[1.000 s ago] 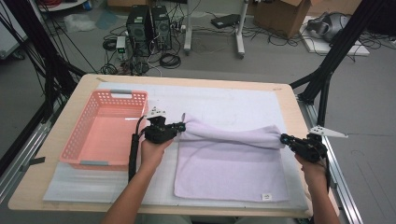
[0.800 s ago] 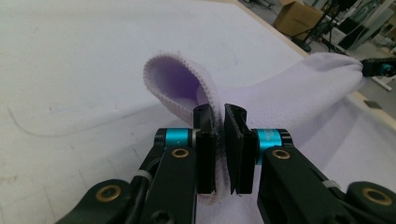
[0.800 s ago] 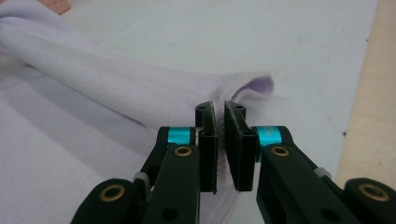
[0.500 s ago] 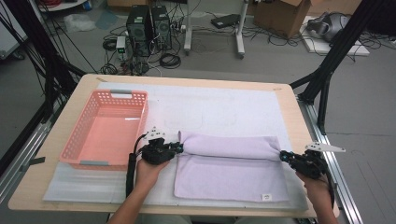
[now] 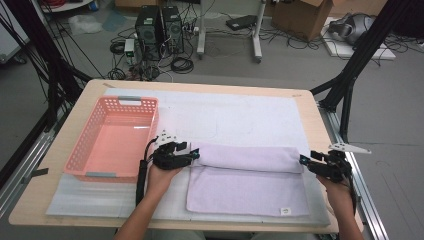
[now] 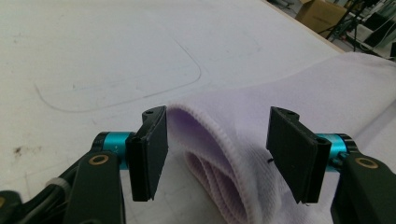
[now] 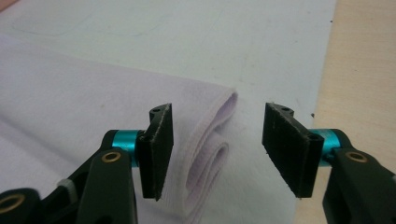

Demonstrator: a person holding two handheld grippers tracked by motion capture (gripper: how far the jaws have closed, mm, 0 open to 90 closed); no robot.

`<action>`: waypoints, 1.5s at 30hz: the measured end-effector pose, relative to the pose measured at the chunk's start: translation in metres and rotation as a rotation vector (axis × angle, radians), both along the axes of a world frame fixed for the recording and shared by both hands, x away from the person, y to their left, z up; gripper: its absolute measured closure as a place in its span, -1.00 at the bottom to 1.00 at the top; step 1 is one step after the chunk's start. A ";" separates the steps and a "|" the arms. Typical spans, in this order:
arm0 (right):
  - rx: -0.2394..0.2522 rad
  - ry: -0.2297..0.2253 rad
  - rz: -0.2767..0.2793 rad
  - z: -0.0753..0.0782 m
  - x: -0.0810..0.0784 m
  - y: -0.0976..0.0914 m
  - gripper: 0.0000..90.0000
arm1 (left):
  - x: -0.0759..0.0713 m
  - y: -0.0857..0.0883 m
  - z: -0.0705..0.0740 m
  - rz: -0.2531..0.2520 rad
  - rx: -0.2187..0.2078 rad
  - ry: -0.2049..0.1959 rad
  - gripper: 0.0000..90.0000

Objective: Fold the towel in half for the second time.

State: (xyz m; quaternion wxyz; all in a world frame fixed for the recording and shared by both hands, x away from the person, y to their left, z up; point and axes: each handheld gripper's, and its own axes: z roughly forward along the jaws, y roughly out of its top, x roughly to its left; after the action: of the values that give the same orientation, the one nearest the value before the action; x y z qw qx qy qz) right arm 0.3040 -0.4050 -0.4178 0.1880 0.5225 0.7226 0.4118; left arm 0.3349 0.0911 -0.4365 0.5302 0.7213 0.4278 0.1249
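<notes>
Pink basket (image 5: 112, 140) sits on the desk (image 5: 310, 107) well left of the towel; nothing lies in it.

Lavender towel (image 5: 247, 180) lies on the white mat (image 5: 230, 115), right of the basket, part folded: its far portion is doubled over toward the person, forming a thick roll-like fold (image 5: 247, 158) whose long axis runs left to right across the desk. A small label (image 5: 285, 211) shows near the towel's near right corner.

Left tool (image 5: 192, 156) sits at the left end of that fold, just beside it. In the left gripper view the left tool (image 6: 217, 149) stands wide, its jaws having just been opening; the layered towel edge (image 6: 210, 158) lies between the jaws but the pads are clear of it, so nothing is gripped.

Right tool (image 5: 305, 162) sits at the fold's right end. In the right gripper view the right tool (image 7: 217, 149) is likewise wide, its jaws just having been opening, with the folded corner (image 7: 210, 154) between them, brushing the left pad at most and loose (released, by the look).

Judgement: the fold has been laid down. Each hand is nearest its own end of the long axis, so any further fold would start from those two ends, the single flat layer lying on the near side of the fold.
</notes>
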 end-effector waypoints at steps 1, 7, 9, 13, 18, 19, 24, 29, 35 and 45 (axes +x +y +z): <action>-0.012 0.007 0.005 -0.001 0.006 0.003 -0.07 | 0.002 -0.002 0.002 -0.006 0.007 -0.007 -0.14; -0.095 0.086 0.022 -0.005 0.041 0.022 -0.15 | 0.025 -0.013 0.000 0.023 0.059 0.016 -0.15; -0.123 0.112 0.029 -0.007 0.051 0.026 -0.15 | 0.032 -0.016 -0.005 0.018 0.067 0.062 -0.12; -0.141 0.175 0.046 -0.014 0.064 0.031 0.02 | 0.037 -0.020 -0.016 -0.031 0.069 0.174 0.24; -0.190 0.145 0.091 -0.011 0.059 0.035 0.86 | 0.031 -0.017 -0.007 -0.049 0.034 0.136 0.70; -0.194 0.112 0.088 -0.008 0.055 0.035 0.86 | 0.029 -0.016 -0.004 -0.054 0.032 0.118 0.71; -0.138 -0.031 0.062 0.003 0.028 0.027 0.87 | 0.010 -0.012 0.013 -0.103 0.029 0.012 0.74; -0.107 -0.149 0.061 0.009 -0.007 0.022 0.86 | -0.012 -0.008 0.019 -0.134 -0.014 -0.042 0.69; -0.083 -0.171 0.073 0.014 -0.035 0.021 0.83 | -0.033 -0.001 0.008 -0.147 -0.013 -0.036 0.67; -0.113 -0.117 0.129 0.003 -0.075 0.019 0.58 | -0.065 0.002 -0.001 -0.161 0.020 0.009 0.08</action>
State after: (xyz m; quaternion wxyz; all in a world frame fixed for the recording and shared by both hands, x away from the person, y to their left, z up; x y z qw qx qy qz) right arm 0.2294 -0.3860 -0.4147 0.2322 0.4384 0.7645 0.4115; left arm 0.2699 0.0936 -0.4378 0.5295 0.7591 0.3697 0.0827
